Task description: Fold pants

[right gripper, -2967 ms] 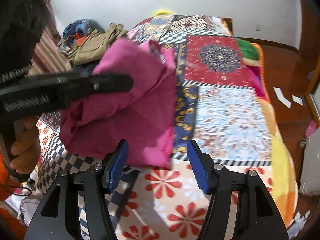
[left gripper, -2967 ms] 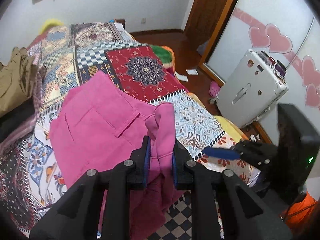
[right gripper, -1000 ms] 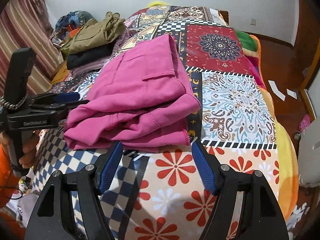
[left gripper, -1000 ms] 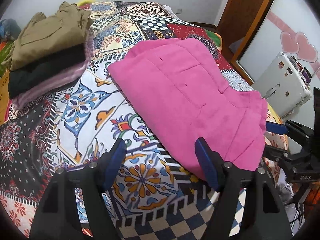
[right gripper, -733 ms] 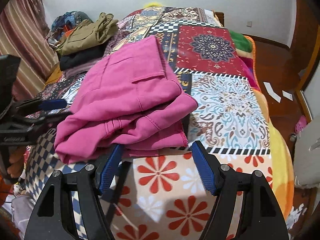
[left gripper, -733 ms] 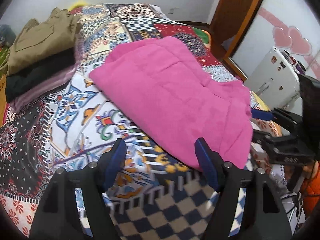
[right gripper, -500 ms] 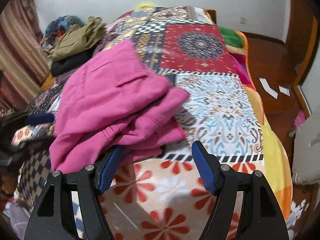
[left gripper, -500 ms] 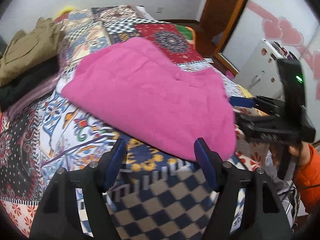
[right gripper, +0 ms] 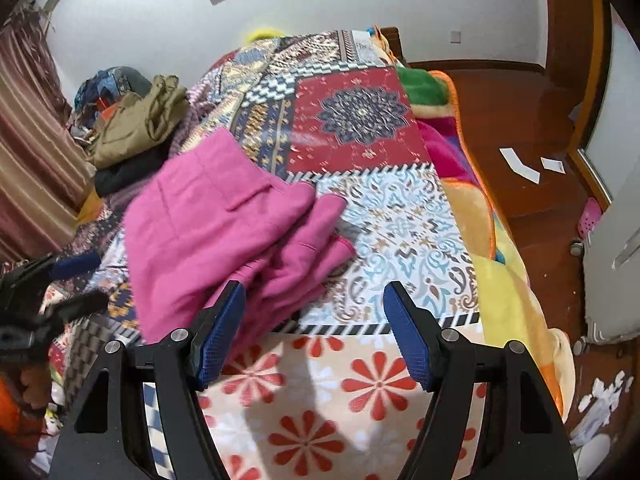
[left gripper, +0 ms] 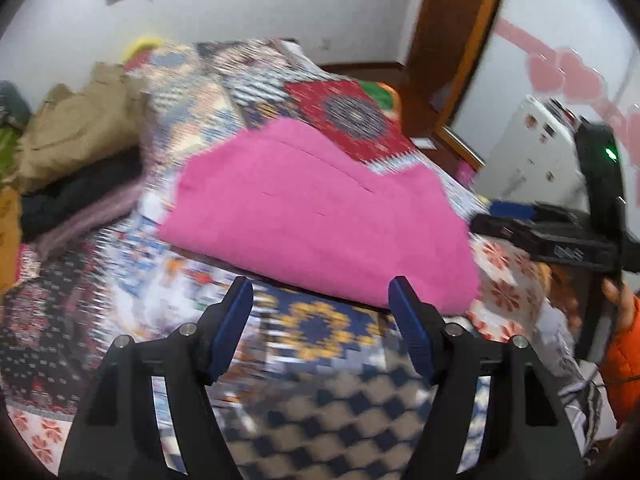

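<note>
Blue pads line the left gripper (left gripper: 320,316), whose fingers stand wide apart with nothing between them, just short of the near edge of the pants (left gripper: 316,216). The right gripper (right gripper: 312,320) is spread just as wide and holds nothing; its left pad (right gripper: 218,334) sits at the pants' loose layered end, though contact cannot be told. The pink pants lie folded into a thick bundle on the patchwork quilt (right gripper: 404,220), a pocket flap showing on top. In the left view the right gripper (left gripper: 516,210) shows past the pants' right end, blurred. Left of the pants, a stack of olive and black clothes (right gripper: 136,140) rests on the quilt. Right of the pants, beyond the quilt's edge, stands a white suitcase (left gripper: 532,152).
</note>
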Demonstrator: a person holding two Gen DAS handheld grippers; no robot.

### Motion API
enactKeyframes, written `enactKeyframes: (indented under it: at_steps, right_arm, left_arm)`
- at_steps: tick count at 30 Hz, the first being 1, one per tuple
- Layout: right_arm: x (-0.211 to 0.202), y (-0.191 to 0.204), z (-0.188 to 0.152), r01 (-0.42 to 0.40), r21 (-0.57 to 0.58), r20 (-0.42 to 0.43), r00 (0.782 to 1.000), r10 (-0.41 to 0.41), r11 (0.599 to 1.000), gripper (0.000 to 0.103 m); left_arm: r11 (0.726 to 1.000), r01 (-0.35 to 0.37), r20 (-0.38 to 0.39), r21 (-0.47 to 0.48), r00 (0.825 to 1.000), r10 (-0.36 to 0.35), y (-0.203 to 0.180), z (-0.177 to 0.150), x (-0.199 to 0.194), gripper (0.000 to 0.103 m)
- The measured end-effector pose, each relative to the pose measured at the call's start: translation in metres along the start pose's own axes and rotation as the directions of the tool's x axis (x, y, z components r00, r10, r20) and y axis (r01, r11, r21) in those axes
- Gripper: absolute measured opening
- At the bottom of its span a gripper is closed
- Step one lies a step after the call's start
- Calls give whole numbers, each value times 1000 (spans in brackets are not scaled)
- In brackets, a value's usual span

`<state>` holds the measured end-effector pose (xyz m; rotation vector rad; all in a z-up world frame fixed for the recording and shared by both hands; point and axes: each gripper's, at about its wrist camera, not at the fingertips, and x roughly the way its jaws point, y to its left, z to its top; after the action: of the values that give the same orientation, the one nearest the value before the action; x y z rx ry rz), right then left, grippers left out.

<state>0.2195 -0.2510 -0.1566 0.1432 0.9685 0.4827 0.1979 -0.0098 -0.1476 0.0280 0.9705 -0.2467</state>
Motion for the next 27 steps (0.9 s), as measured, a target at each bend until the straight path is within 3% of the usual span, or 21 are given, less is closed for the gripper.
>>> enactKeyframes:
  at_steps: [3,9,15,21,27]
  right_arm:
    - [-4,13,1,-26,-13,17,1000,26,1000,68]
    - [-1,40,2,-45,-58,38,998,47,997,76]
    - [35,51,-7,23,-118,-32,999,-27,993,81]
    - [41,30,-13,5,-71,-51,999,-9,997,84]
    - [43,20,-15,6,-61,-57,998,-9,998,85]
  left_arm:
    - [996,-69,21,-60,997,70,31,9,0,73]
    - [983,-116,17,-140,993,120,80,20,13,75]
    - [981,-119,-6,-153,993,120,94,27,39,75]
    - [979,-159,-16,-129,987,158,95,34,57,75]
    - [978,-211,-90,2,974,210,78,31,82,75]
